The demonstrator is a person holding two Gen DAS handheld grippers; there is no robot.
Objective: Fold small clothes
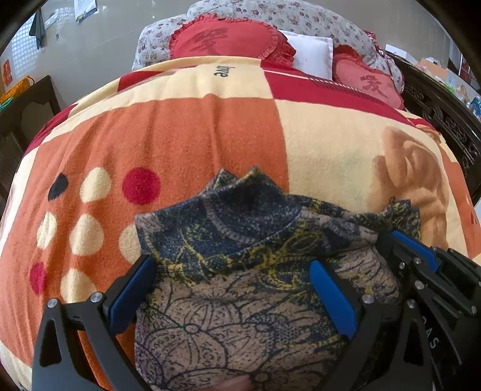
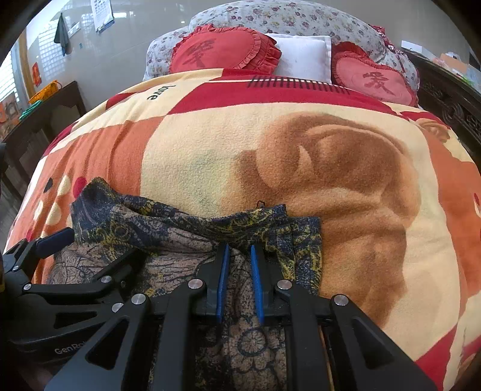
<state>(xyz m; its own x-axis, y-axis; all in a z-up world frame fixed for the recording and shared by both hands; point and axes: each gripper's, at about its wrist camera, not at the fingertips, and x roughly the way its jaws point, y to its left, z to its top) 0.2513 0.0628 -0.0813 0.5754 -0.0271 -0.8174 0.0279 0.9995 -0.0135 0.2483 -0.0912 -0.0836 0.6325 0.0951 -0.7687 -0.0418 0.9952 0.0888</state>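
Observation:
A small patterned garment (image 1: 240, 270) in brown, navy and yellow lies bunched on the bed blanket (image 1: 210, 135), near its front edge. My left gripper (image 1: 234, 270) is open, its blue-padded jaws wide apart over the cloth. In the right wrist view the garment (image 2: 186, 237) stretches from left to centre. My right gripper (image 2: 240, 249) is nearly shut, with a narrow gap between its blue pads (image 2: 224, 270); whether cloth is pinched there I cannot tell. The right gripper also shows at the right edge of the left wrist view (image 1: 421, 264), and the left gripper shows at the left of the right wrist view (image 2: 54, 240).
The blanket (image 2: 300, 150) covers the whole bed. Two red heart cushions (image 1: 228, 39) (image 2: 372, 78), a white pillow (image 2: 303, 57) and a floral quilt (image 2: 285, 18) lie at the head. A dark wooden bed frame (image 1: 445, 120) runs along the right. A dark side table (image 2: 45, 114) stands at the left.

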